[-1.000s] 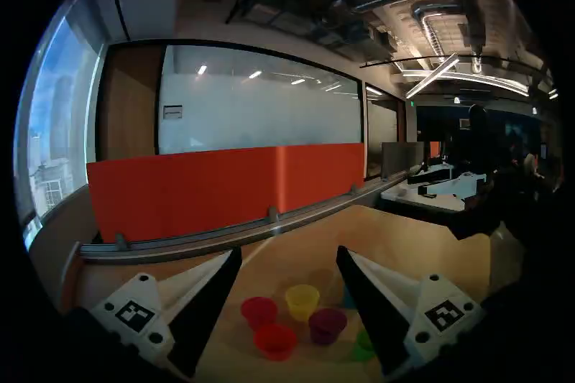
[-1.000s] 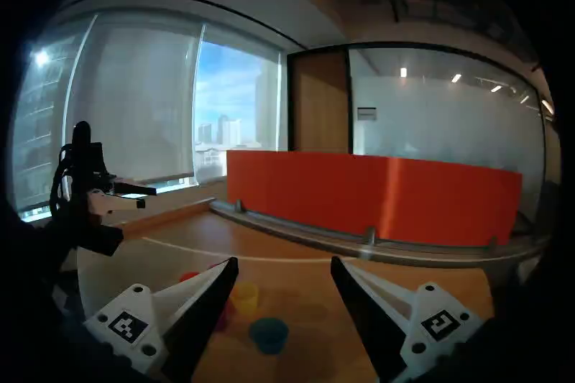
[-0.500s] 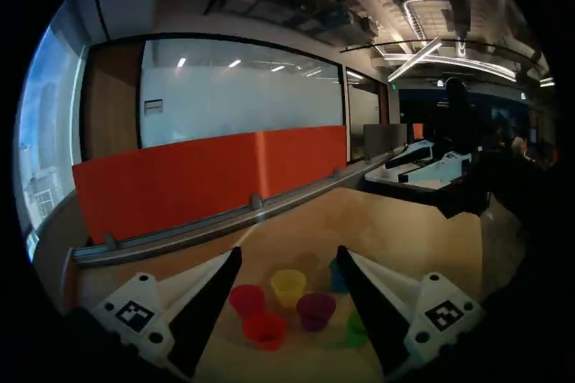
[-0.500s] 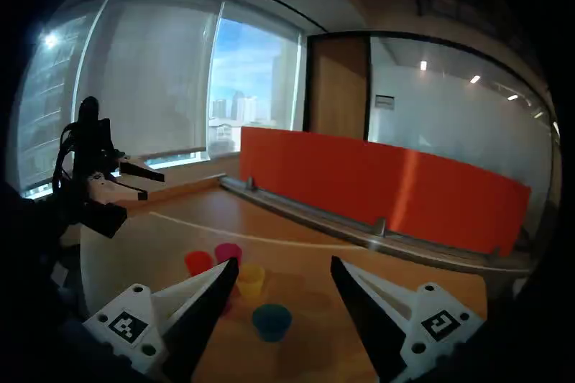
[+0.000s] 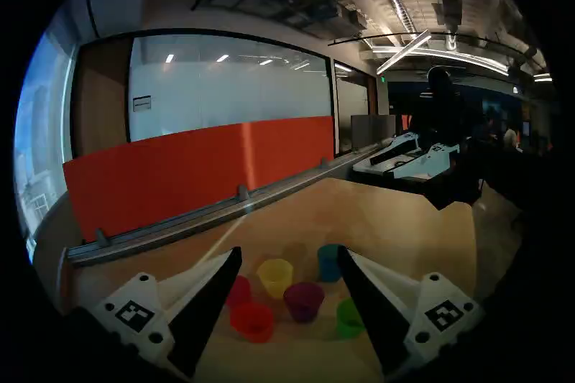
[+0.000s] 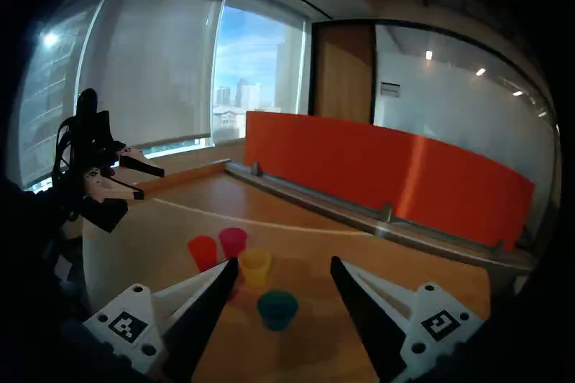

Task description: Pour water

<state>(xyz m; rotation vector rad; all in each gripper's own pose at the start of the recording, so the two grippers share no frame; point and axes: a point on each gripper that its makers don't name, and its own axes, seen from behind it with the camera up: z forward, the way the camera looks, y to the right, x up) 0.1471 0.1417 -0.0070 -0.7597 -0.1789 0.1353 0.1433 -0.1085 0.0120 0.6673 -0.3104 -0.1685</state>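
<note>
Wooden table carried a tight cluster of small cups between the left gripper's fingers: a yellow cup, a teal cup, a purple cup, a red cup, a pink cup and a green cup. Its jaws were spread wide, holding nothing. The right gripper hung above the same cups, jaws likewise apart and empty. An orange partition stood along the table's far edge.
</note>
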